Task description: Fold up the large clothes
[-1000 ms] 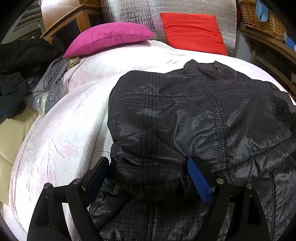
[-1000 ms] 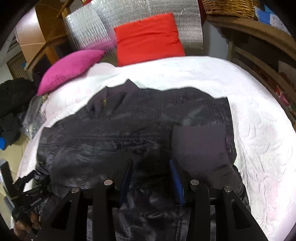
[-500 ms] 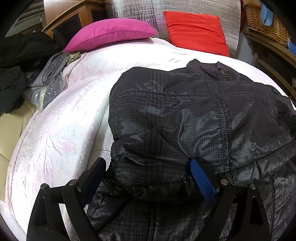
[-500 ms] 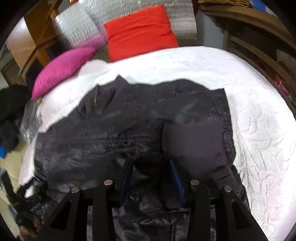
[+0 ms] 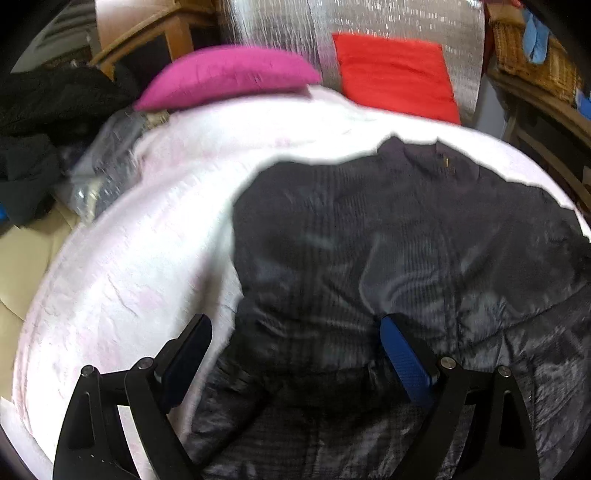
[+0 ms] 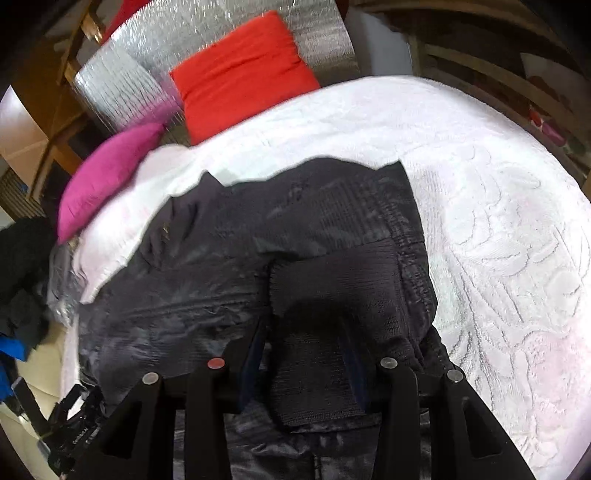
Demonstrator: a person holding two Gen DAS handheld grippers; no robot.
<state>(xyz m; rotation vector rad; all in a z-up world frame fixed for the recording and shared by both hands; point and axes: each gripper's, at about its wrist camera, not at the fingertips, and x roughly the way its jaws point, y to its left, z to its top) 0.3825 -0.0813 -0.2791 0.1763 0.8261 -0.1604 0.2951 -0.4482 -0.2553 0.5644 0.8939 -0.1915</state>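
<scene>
A dark grey quilted jacket (image 5: 369, 236) lies on a white bedspread (image 5: 147, 236), collar toward the pillows, sleeves folded in. My left gripper (image 5: 295, 336) is open wide, its fingers astride the jacket's near left edge. In the right wrist view the jacket (image 6: 229, 258) shows with a knit cuff (image 6: 332, 280) folded over its right side. My right gripper (image 6: 303, 347) holds the knit cuff and bunched fabric between its narrowed fingers. The left gripper also shows at the lower left of the right wrist view (image 6: 70, 432).
A magenta pillow (image 5: 229, 77) and a red pillow (image 5: 395, 74) lean at the head of the bed against a silver panel (image 5: 369, 22). Dark clothes (image 5: 40, 122) pile left of the bed. Wooden shelves with a wicker basket (image 5: 532, 62) stand at right.
The right gripper has lifted and tilted with the cuff, bunching the fabric up between its fingers. The left gripper stays open at the jacket's edge and has shifted slightly; the view blurs.
</scene>
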